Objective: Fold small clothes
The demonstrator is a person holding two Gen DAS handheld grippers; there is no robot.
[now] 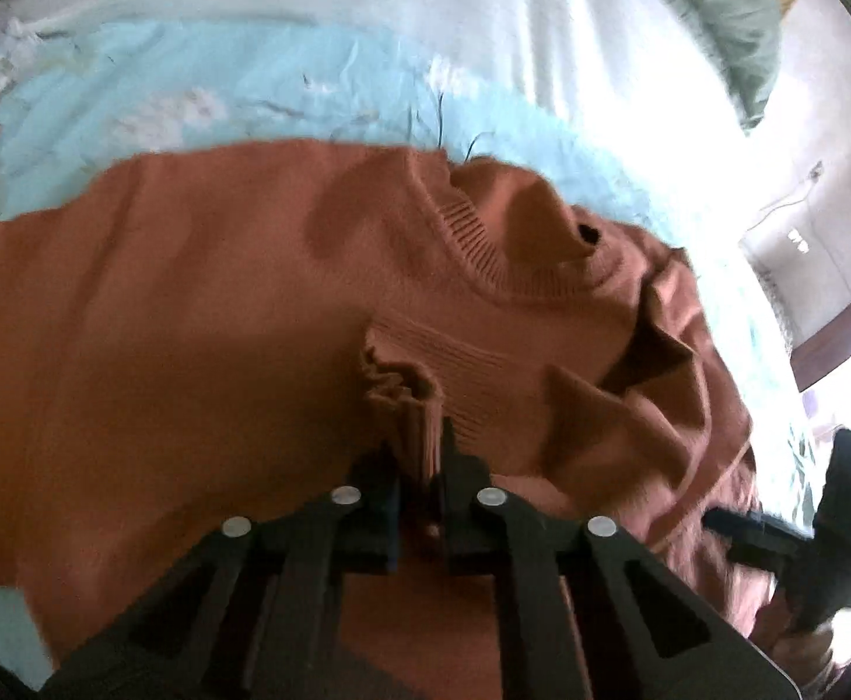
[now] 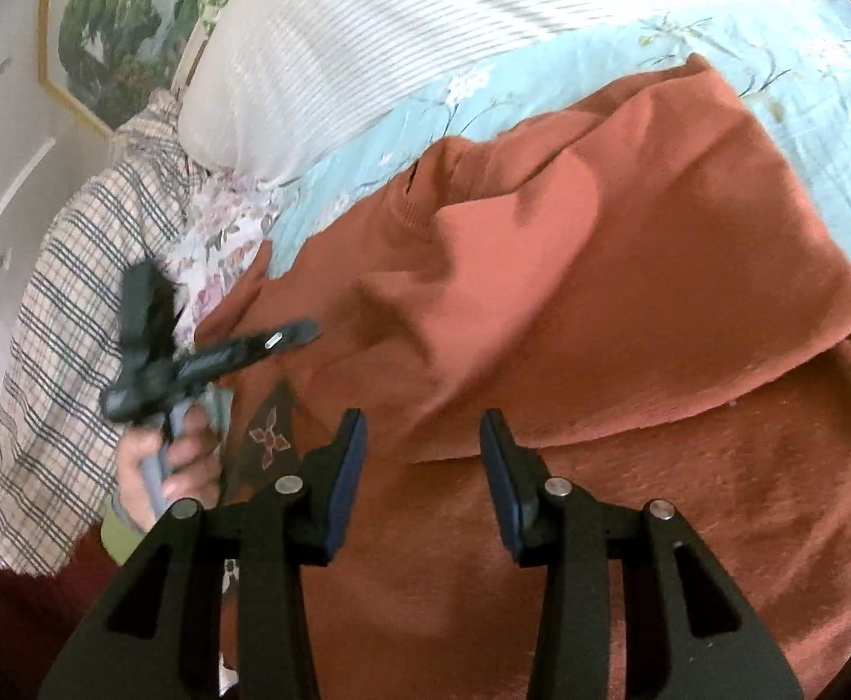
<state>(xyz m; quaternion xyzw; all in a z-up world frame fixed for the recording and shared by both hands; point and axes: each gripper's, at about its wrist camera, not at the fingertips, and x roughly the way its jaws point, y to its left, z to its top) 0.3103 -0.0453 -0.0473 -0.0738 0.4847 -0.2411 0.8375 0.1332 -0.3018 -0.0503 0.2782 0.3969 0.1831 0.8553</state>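
A rust-orange knit sweater [image 1: 203,303] lies spread on a light blue floral bedsheet [image 1: 203,81]; it also fills the right wrist view [image 2: 629,303]. My left gripper [image 1: 419,437] is shut on a bunched ribbed edge of the sweater [image 1: 396,385], lifted a little off the rest. The ribbed collar [image 1: 501,256] lies just beyond it. My right gripper [image 2: 422,426] is open and empty, hovering over the sweater's lower part. The left gripper also shows in the right wrist view [image 2: 285,338], blurred, held by a hand [image 2: 163,466]. The right gripper shows at the edge of the left wrist view [image 1: 775,531].
A white striped pillow [image 2: 425,29] lies at the head of the bed. A plaid cloth [image 2: 75,303] and a floral cloth [image 2: 221,239] lie at the left. A framed picture [image 2: 122,29] hangs on the wall. A green pillow [image 1: 734,17] sits far right.
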